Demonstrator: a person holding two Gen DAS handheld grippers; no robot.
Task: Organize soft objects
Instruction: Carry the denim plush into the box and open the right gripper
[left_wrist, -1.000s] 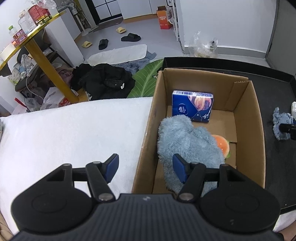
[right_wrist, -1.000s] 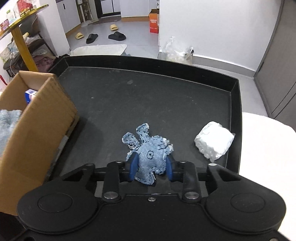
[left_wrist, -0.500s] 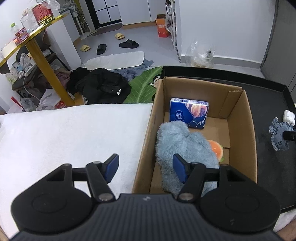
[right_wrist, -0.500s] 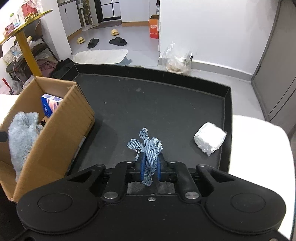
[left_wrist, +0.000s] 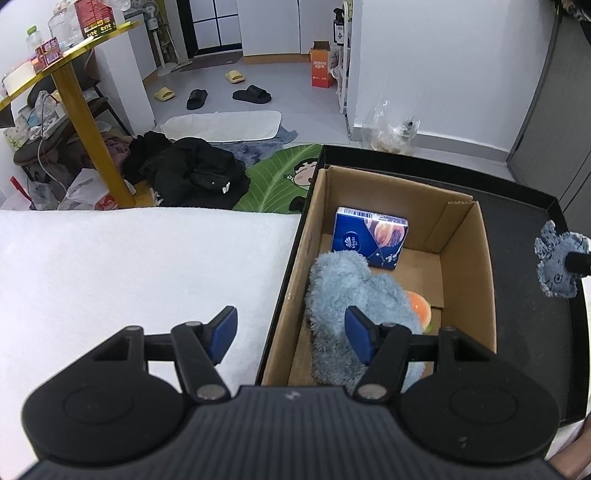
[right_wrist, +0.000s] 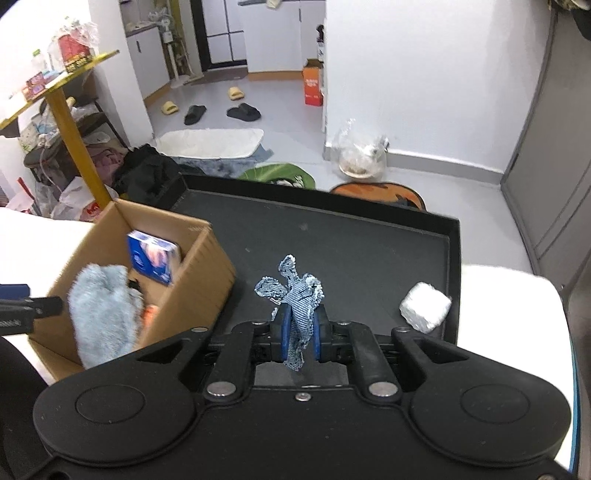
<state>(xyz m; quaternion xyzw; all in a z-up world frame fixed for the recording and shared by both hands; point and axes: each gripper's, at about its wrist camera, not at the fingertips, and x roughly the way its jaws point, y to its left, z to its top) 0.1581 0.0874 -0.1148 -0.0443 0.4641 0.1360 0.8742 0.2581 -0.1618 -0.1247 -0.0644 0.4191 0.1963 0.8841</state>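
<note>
My right gripper (right_wrist: 298, 332) was pinching the denim scrap (right_wrist: 300, 295), its blue pads pressed flat against the cloth, which stuck up frayed between them and hung clear of the black tray (right_wrist: 369, 236). From the left wrist camera I could see that same scrap (left_wrist: 559, 260) at the far right edge, held up over the tray beside the cardboard box (left_wrist: 484, 280). My left gripper (left_wrist: 290, 330) was spread wide with nothing between its pads, one pad over the white towel (left_wrist: 129, 266) and the other over the box's near end. Inside the box lay a fluffy blue cloth (left_wrist: 354, 295), a blue tissue pack (left_wrist: 369, 242) leaning against the far wall, and something orange (left_wrist: 421, 308) half hidden under the fluffy cloth. A white wad (right_wrist: 424, 306) sat on the tray near its right rim, well apart from the box
</note>
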